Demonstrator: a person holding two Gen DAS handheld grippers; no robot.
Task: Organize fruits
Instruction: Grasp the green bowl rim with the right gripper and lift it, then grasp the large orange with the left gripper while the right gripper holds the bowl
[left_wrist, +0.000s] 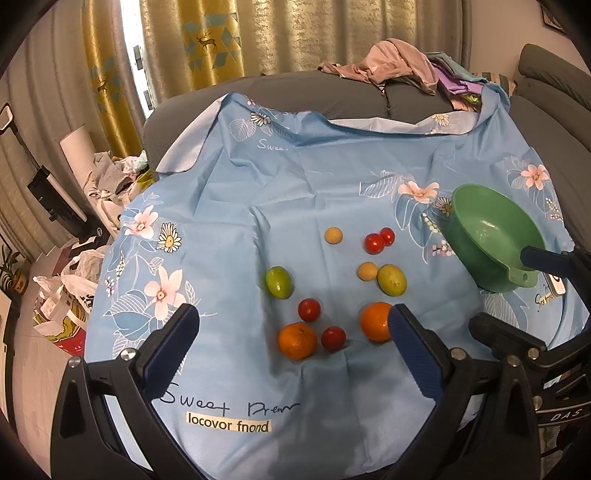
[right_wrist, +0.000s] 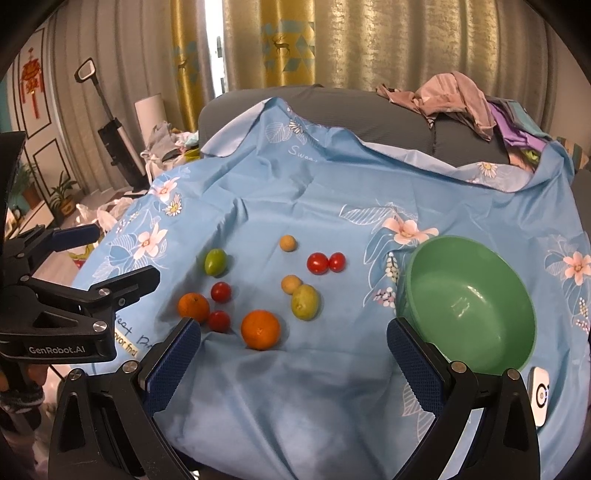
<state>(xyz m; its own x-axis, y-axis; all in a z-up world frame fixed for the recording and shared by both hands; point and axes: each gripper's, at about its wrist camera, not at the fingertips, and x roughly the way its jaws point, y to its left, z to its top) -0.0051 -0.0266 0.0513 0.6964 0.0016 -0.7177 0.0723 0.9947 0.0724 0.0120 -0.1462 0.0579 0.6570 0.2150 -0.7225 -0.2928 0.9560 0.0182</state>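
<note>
Fruit lies loose on a blue flowered cloth (left_wrist: 258, 192): two oranges (left_wrist: 297, 340) (left_wrist: 376, 321), two green fruits (left_wrist: 279, 282) (left_wrist: 391, 280), two small tan fruits (left_wrist: 333, 235) (left_wrist: 367, 271) and several red tomatoes (left_wrist: 374, 243). An empty green bowl (right_wrist: 469, 302) stands to the right of the fruit. My left gripper (left_wrist: 291, 321) hovers open over the near oranges. My right gripper (right_wrist: 293, 332) is open just in front of an orange (right_wrist: 260, 329), its right finger beside the bowl's rim. Neither holds anything.
A small white device (right_wrist: 540, 395) lies by the bowl near the cloth's front right edge. The cloth covers a grey sofa (left_wrist: 314, 92) with a heap of clothes (left_wrist: 399, 64) on its back. Bags and clutter (left_wrist: 70, 288) sit on the floor at left.
</note>
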